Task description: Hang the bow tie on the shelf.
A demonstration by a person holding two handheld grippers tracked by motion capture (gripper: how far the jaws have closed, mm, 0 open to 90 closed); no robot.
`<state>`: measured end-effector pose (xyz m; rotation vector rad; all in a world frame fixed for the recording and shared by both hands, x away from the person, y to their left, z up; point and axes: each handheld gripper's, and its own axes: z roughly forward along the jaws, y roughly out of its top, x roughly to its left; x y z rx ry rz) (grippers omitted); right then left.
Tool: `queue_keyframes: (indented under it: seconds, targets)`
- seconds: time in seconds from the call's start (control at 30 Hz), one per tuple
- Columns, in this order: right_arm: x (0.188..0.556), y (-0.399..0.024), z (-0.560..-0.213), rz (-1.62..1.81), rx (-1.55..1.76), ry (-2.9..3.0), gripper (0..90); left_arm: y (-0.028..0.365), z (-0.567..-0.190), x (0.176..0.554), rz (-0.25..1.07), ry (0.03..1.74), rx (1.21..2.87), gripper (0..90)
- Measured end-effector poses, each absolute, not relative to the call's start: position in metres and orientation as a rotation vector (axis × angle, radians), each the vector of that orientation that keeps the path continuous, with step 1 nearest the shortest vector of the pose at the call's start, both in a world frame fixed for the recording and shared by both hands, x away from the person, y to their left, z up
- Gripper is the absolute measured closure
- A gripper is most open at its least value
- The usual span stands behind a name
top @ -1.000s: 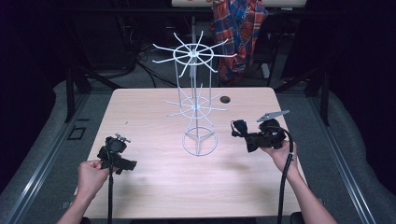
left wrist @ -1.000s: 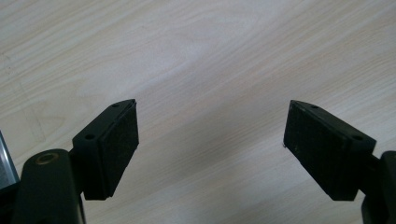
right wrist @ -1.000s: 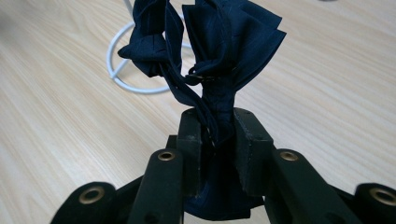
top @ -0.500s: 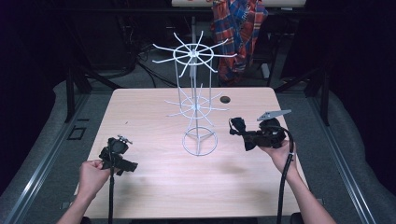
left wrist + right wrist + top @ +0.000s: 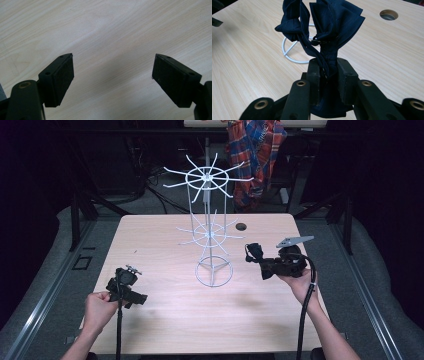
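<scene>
Cloth (image 5: 329,30), dark navy and crumpled into folds, stands pinched between the right tongs (image 5: 329,72), clamped tight on it. Beyond them sits a white wire rack (image 5: 210,227). Left tongs (image 5: 112,75) gape wide over pale wood-grain worktop (image 5: 120,30), holding nothing.

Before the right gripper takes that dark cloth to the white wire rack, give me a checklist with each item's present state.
1. Right gripper shut on the dark cloth: ok.
2. Cloth off the table: ok, bunched above the jaws.
3. Wire rack upright on its ring base: ok.
4. Rack prongs bare: ok.
5. Left gripper open, holding nothing: ok.
6. Loop or ring on the cloth that fits a prong: cannot tell.
</scene>
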<state>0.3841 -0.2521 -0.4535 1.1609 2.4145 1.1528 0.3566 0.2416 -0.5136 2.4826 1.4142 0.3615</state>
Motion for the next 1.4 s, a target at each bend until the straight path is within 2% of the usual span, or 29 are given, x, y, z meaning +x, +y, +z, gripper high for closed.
queue_keyframes:
  seconds: [1.4]
  targets:
    - [0.388, -0.251, -0.425, 1.268, 1.149, 2.355, 73.5, 0.238, -0.516, 0.357, 0.317, 1.402, 2.511, 17.8]
